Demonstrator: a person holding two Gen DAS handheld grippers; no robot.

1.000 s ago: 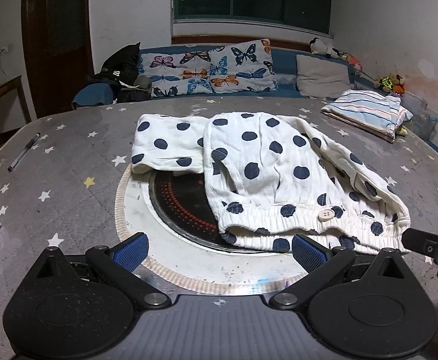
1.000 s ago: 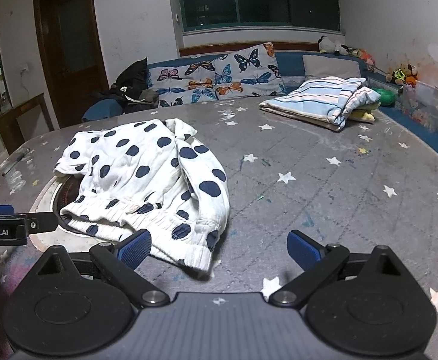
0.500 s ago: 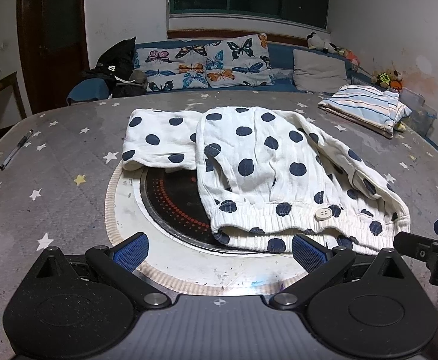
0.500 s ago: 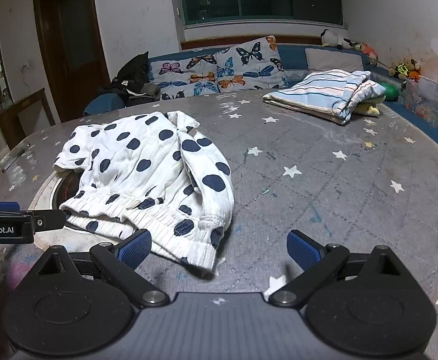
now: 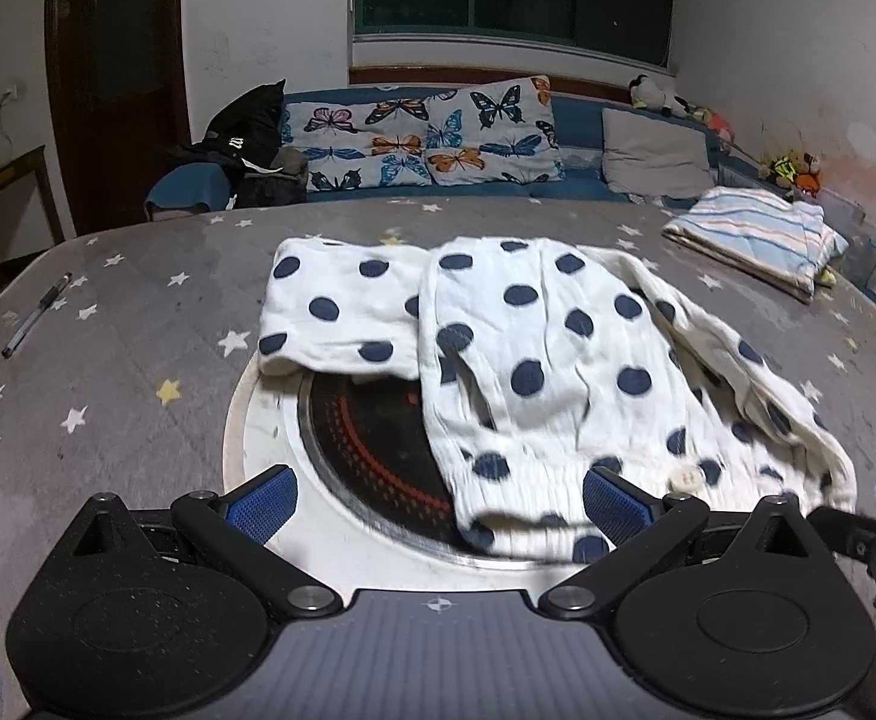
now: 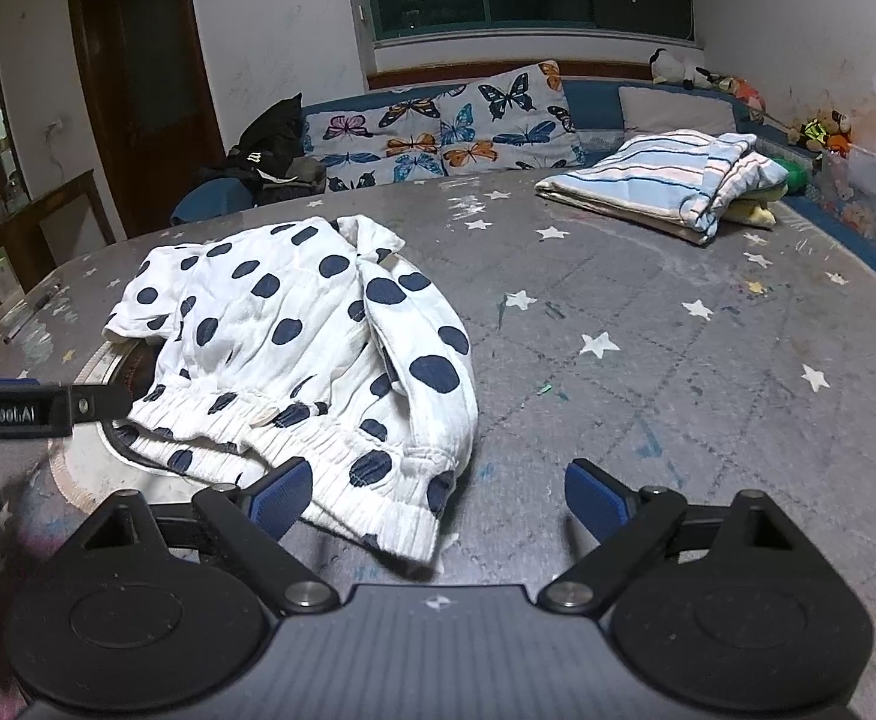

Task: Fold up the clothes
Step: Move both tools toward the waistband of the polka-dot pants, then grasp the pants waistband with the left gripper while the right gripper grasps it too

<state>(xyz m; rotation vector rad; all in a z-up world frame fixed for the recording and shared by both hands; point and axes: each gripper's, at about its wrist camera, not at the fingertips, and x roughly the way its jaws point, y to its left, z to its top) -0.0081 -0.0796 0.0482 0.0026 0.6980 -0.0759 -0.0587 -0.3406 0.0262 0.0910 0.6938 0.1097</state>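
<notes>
A white garment with navy dots (image 5: 558,360) lies crumpled on the grey star-print table (image 5: 138,312), its elastic waistband and a button facing me. My left gripper (image 5: 438,507) is open at the waistband's left end, and the cloth's corner lies between the jaws beside the right pad (image 5: 615,507). My right gripper (image 6: 438,497) is at the garment's (image 6: 294,348) right corner. Its jaws are closing, wide apart, with the waistband corner between them next to the left pad (image 6: 282,495). Each gripper shows at the edge of the other's view.
The garment partly covers a round black hob (image 5: 366,438) set in the table. A folded striped cloth (image 6: 666,180) lies at the back right and a pen (image 5: 36,315) at the far left. A sofa with butterfly cushions (image 5: 426,138) stands behind the table.
Both grippers have come nearer the waistband, which now reaches between their jaws. The right gripper's jaws have narrowed slightly.
</notes>
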